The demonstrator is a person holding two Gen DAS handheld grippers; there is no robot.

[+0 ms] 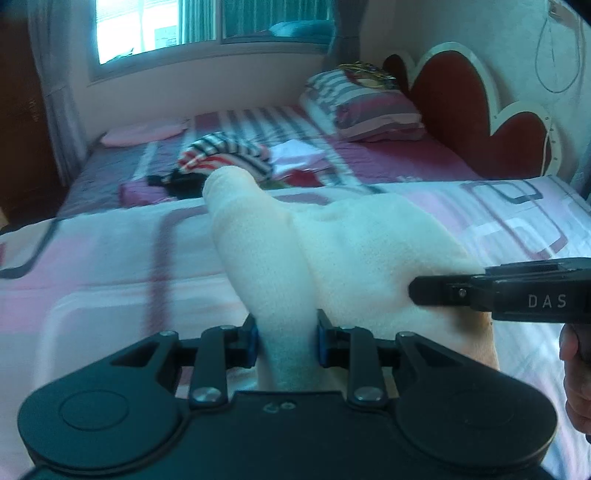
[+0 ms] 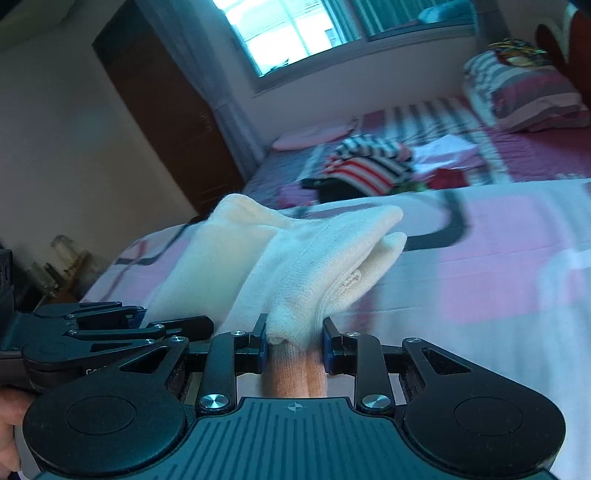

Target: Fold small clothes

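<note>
A small cream-white knit garment [image 1: 332, 251] is held above the pink and white bedspread [image 1: 110, 266]. My left gripper [image 1: 287, 339] is shut on one bunched end of it, which sticks up between the jaws. My right gripper [image 2: 294, 345] is shut on another bunched part of the same garment [image 2: 295, 258]. The right gripper shows in the left wrist view [image 1: 415, 291], reaching in from the right against the cloth. The left gripper shows at the left of the right wrist view [image 2: 207, 325], close beside the right one.
A pile of striped and dark clothes [image 1: 225, 155] lies farther back on the bed. A striped pillow [image 1: 369, 107] rests by the red heart-shaped headboard [image 1: 480, 110]. A brown wardrobe [image 2: 173, 122] stands at the left under the window [image 2: 295, 33].
</note>
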